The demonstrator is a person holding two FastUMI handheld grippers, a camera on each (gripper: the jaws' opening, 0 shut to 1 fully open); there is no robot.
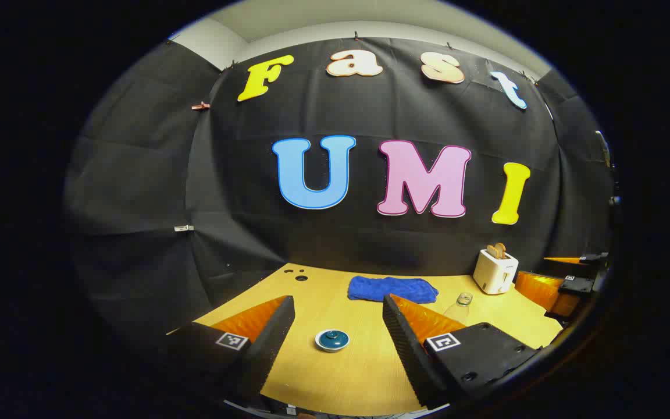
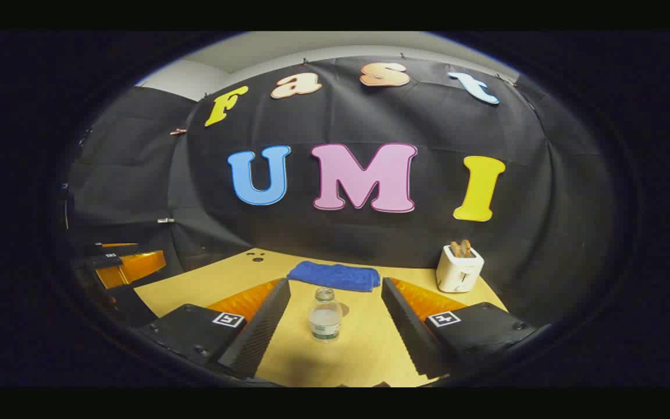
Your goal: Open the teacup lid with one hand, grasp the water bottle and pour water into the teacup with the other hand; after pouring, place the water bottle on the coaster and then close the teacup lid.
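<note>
A small teal teacup (image 1: 332,340) with its lid on stands on the wooden table (image 1: 364,372), low between my left gripper's spread fingers. My left gripper (image 1: 338,299) is open, held above and short of the cup. A clear water bottle (image 2: 325,317), uncapped and partly filled, stands upright ahead of my right gripper (image 2: 335,283), which is open and apart from it. In the left gripper view the bottle (image 1: 461,306) shows partly behind a finger (image 1: 405,331), and the right gripper (image 1: 567,285) sits at the far right edge.
A folded blue towel (image 1: 392,289) (image 2: 335,275) lies at the back of the table. A white toaster (image 1: 495,270) (image 2: 459,269) with bread in it stands at the back right. Small dark holes (image 1: 300,273) mark the back left corner. The left gripper (image 2: 120,265) is at the left edge.
</note>
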